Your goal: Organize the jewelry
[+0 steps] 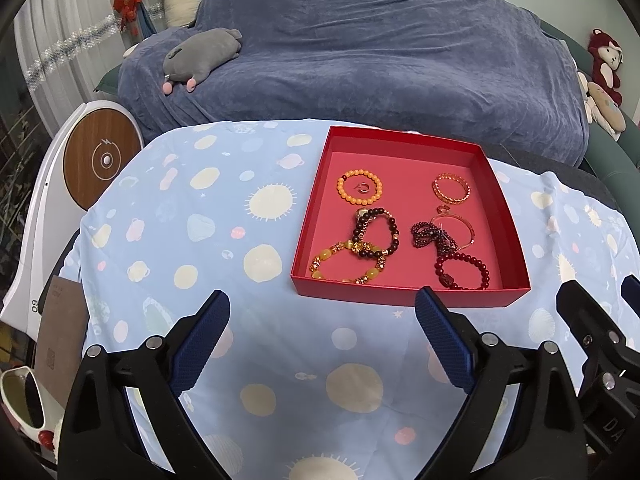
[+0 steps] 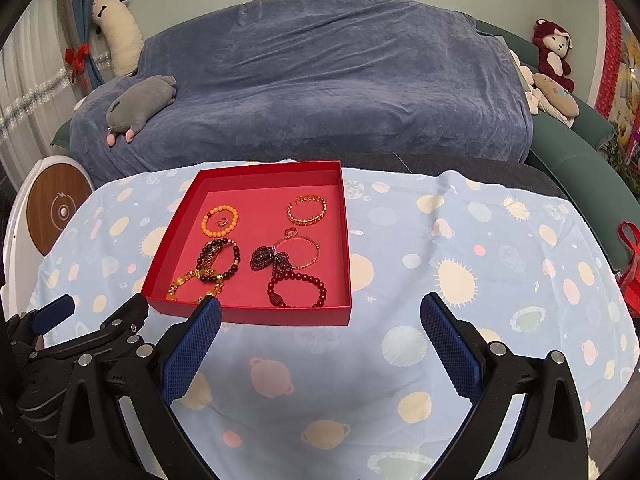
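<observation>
The box [image 1: 408, 142] is red outside and pink-red inside. In it lie an orange bead ring [image 1: 360, 192], a gold band [image 1: 451, 189], a dark brown bead ring [image 1: 376, 232], a yellow one [image 1: 344, 266] and a deep red one [image 1: 464, 272]. The cloth [image 1: 224, 216] is light blue with cream suns and planets. The far sofa cover [image 1: 360, 52] is grey-blue.
</observation>
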Action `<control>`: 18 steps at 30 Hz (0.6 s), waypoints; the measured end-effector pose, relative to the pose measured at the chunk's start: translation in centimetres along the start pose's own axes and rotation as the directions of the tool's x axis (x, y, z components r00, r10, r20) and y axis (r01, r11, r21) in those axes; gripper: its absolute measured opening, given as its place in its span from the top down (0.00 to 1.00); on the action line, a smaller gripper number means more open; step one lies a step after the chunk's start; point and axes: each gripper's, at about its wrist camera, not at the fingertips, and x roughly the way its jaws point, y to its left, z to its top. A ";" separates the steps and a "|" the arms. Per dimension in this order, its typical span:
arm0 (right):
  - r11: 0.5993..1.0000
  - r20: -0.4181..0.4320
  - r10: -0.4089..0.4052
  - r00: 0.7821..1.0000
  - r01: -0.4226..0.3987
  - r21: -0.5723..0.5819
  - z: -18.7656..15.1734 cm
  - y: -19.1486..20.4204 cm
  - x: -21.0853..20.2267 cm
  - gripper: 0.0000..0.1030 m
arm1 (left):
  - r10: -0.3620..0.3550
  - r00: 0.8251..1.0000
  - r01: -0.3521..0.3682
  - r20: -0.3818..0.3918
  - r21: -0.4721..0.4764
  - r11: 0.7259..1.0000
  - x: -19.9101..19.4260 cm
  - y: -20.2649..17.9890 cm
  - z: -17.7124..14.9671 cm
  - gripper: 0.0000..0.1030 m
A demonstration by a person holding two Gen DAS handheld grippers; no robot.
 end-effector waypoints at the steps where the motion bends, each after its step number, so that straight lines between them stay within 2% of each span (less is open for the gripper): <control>1: 1.000 0.000 0.001 1.000 -0.001 0.001 0.0 -0.1 0.0 0.07 | -0.002 1.000 0.002 -0.001 -0.002 1.000 0.0 0.0 0.0 0.14; 18: 1.000 0.000 0.001 1.000 -0.001 0.005 0.2 0.0 0.0 0.07 | -0.001 1.000 0.001 -0.001 0.000 1.000 0.1 0.0 0.1 0.14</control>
